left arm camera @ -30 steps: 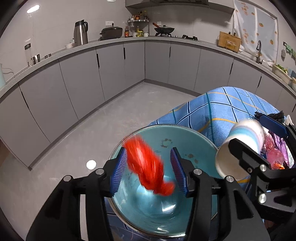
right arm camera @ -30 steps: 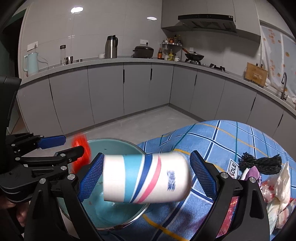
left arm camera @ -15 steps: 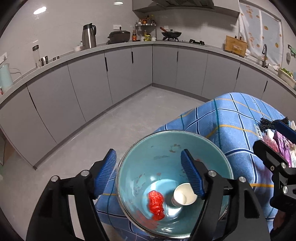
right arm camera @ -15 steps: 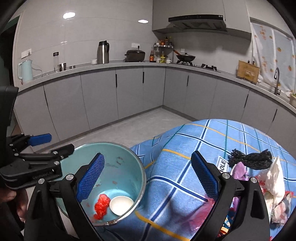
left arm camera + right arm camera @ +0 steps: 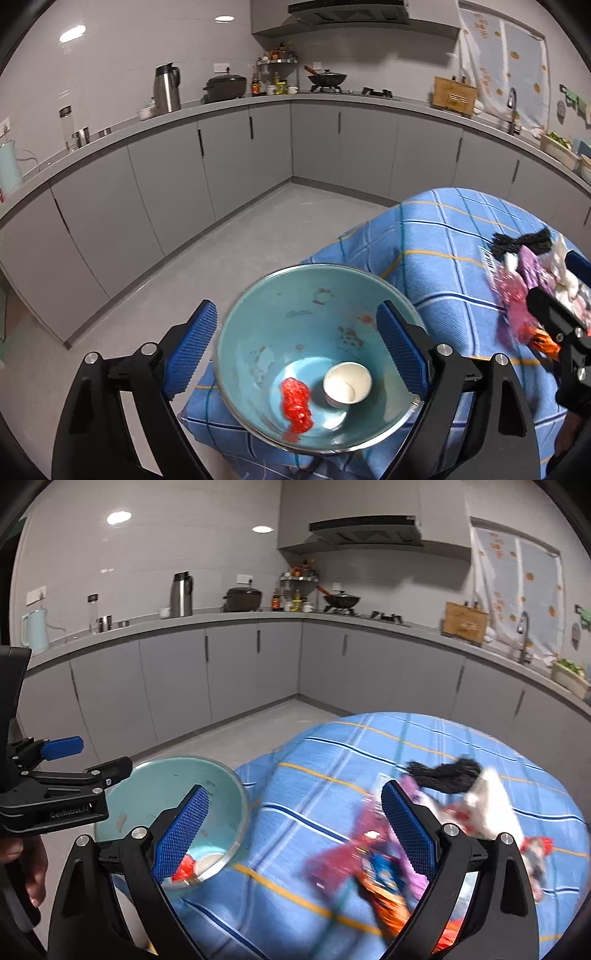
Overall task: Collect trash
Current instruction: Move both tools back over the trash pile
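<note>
A teal bowl sits at the corner of a table under a blue checked cloth. Inside it lie a crumpled red wrapper and an upright paper cup. My left gripper hangs over the bowl, its jaws opening wide, nothing between the pads. My right gripper is open and empty, over the cloth between the bowl and a blurred pile of trash: pink and purple wrappers, white paper, a black tangle.
Grey kitchen cabinets and a counter with kettles, pots and a wok wrap the far side. Grey floor lies left of the table. A hand holds the left gripper's body at the left edge of the right wrist view.
The red wrapper dropped from my left gripper and the striped cup from my right; both now lie in the bowl. Both grippers opened wider and drew back; the right swung towards the trash pile.
</note>
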`<move>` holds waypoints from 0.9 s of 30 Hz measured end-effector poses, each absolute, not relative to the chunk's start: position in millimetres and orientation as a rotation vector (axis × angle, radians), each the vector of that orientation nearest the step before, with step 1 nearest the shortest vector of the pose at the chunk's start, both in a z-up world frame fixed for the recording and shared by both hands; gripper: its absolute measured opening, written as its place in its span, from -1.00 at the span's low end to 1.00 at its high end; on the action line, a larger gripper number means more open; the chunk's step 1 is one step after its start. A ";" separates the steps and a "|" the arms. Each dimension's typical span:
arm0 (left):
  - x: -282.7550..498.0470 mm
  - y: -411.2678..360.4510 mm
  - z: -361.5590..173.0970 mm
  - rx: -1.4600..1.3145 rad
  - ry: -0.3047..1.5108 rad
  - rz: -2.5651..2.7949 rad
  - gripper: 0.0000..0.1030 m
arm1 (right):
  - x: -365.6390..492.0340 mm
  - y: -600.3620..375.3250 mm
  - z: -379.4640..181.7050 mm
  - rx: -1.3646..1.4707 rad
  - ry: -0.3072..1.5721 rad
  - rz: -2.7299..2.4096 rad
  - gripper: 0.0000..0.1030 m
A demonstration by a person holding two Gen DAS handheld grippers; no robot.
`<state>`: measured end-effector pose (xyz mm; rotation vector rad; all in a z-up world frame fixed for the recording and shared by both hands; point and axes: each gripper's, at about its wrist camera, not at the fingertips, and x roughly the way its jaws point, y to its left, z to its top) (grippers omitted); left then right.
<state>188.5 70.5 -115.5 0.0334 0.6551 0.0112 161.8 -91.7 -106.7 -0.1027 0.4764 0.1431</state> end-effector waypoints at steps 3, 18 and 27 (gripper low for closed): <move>181.1 57.0 -114.7 0.057 0.650 -0.010 0.74 | 146.4 -109.5 -106.2 -0.099 0.474 0.099 0.81; 163.6 0.2 -120.7 0.108 0.667 -0.127 0.84 | 93.3 -184.2 -118.6 -0.054 0.483 -0.088 0.81; 165.8 -63.0 -114.7 0.169 0.626 -0.245 0.84 | 88.8 -206.4 -135.2 -0.045 0.512 -0.161 0.81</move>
